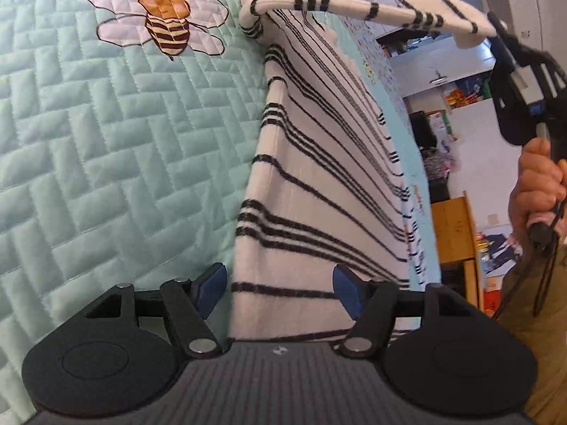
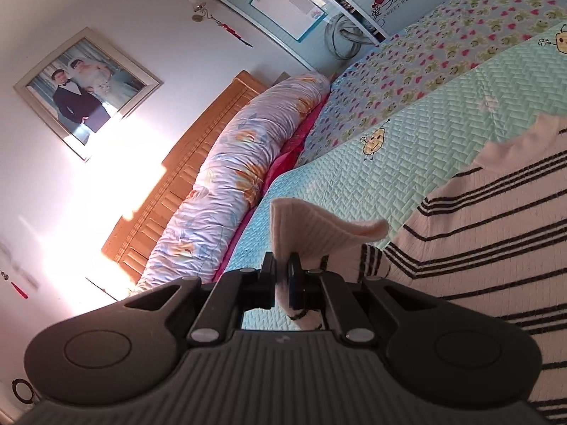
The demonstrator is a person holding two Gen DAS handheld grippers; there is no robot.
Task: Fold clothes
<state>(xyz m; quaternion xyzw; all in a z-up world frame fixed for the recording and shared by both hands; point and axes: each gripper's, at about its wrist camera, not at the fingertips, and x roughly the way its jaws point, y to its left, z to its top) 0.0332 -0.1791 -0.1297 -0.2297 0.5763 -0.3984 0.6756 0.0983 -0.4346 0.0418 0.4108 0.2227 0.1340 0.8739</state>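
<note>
A white sweater with black stripes (image 1: 319,163) lies stretched along a mint quilted bedspread (image 1: 106,141). My left gripper (image 1: 280,285) hovers low over the sweater's near end. Its jaws stand apart, and the sweater's left edge runs between the blue pads (image 1: 212,283) without being pressed. One sleeve (image 1: 354,5) is lifted off the bed and stretched to the right. My right gripper (image 2: 283,269) is shut on that sleeve's ribbed cuff (image 2: 319,228), which curls above the fingers. The same right gripper (image 1: 510,53) shows at the upper right of the left wrist view. The sweater's body (image 2: 496,233) spreads to its right.
An embroidered bee (image 1: 163,21) marks the bedspread. A rolled floral duvet (image 2: 230,177) lies against the wooden headboard (image 2: 170,191), beside a frog-patterned sheet (image 2: 443,46). A framed photo (image 2: 85,92) hangs on the wall. The person's hand (image 1: 538,184) and wooden furniture (image 1: 457,233) are past the bed's right edge.
</note>
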